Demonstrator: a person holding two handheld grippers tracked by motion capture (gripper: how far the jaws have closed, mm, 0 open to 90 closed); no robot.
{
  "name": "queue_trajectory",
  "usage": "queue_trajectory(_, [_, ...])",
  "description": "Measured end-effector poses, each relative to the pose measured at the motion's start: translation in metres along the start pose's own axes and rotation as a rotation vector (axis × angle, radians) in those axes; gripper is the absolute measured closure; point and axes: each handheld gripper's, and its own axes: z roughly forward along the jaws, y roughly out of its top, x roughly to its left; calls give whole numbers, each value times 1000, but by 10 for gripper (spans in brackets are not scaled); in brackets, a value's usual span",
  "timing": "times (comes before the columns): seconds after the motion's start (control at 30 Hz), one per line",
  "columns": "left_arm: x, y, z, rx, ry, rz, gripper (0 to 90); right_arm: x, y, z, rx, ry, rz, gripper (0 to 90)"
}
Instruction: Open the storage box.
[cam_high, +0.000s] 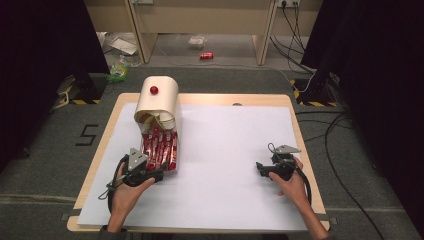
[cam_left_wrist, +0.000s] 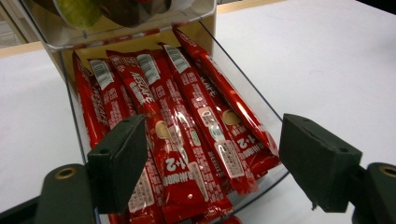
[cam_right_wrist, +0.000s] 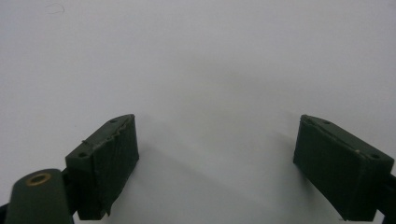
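Several red stick sachets (cam_left_wrist: 187, 130) lie side by side in a clear plastic tray (cam_left_wrist: 252, 93) that slopes out of a cream dispenser (cam_high: 159, 97) with a red knob (cam_high: 154, 90). My left gripper (cam_left_wrist: 215, 165) hovers at the tray's front end, its jaws wide apart over the sachets (cam_high: 161, 148) with nothing pinched between the pads. In the high view the left gripper (cam_high: 159, 175) sits at the tray's near end. My right gripper (cam_right_wrist: 215, 163) is open above bare white paper, held at the right side of the table (cam_high: 260, 167).
A white sheet (cam_high: 225, 150) covers the wooden table (cam_high: 210, 99). Beyond the far edge are the grey floor, cables (cam_high: 295, 35) and a small red can (cam_high: 206, 55). A black stand (cam_high: 315, 85) is at the back right.
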Motion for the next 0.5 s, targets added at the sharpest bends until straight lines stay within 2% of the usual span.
queue_trajectory(0.5, [12,10,9,3,24,-19,235,0,0,0,0,1,2,141])
